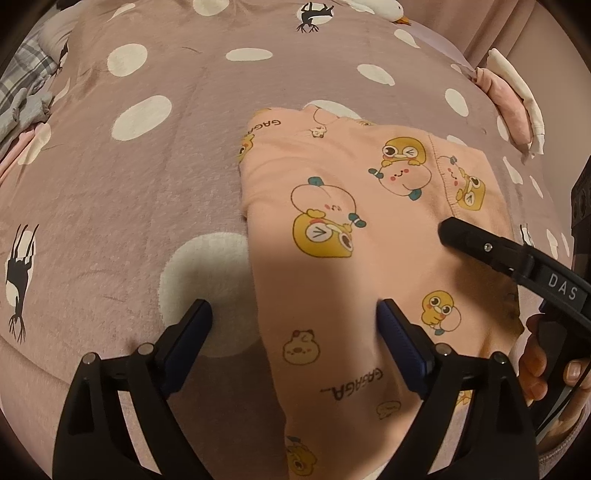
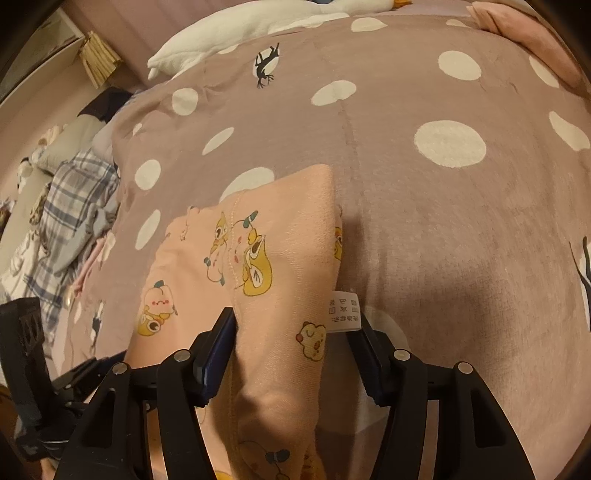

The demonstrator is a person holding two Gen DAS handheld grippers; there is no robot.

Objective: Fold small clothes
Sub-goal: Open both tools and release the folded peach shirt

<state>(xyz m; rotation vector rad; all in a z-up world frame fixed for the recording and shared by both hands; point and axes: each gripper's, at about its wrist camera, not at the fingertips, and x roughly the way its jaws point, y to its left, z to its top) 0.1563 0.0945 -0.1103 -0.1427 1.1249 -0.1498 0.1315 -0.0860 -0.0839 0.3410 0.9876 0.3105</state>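
Note:
A peach-pink small garment [image 1: 369,229] printed with yellow ducks lies folded on the mauve dotted blanket [image 1: 166,177]. My left gripper [image 1: 295,321] stands open wide over the garment's left edge, one finger on the blanket and the other on the cloth. One black finger of the right gripper [image 1: 461,236] reaches in from the right over the garment, with a hand behind it. In the right wrist view, the right gripper [image 2: 295,336] is open astride a raised fold of the garment [image 2: 280,266]. A white care label [image 2: 343,310] hangs by its right finger.
A folded pink and white pile [image 1: 513,107] sits at the blanket's far right. Plaid and grey clothes [image 2: 74,206] are heaped at the left side of the bed. A white plush [image 2: 229,33] lies at the far end.

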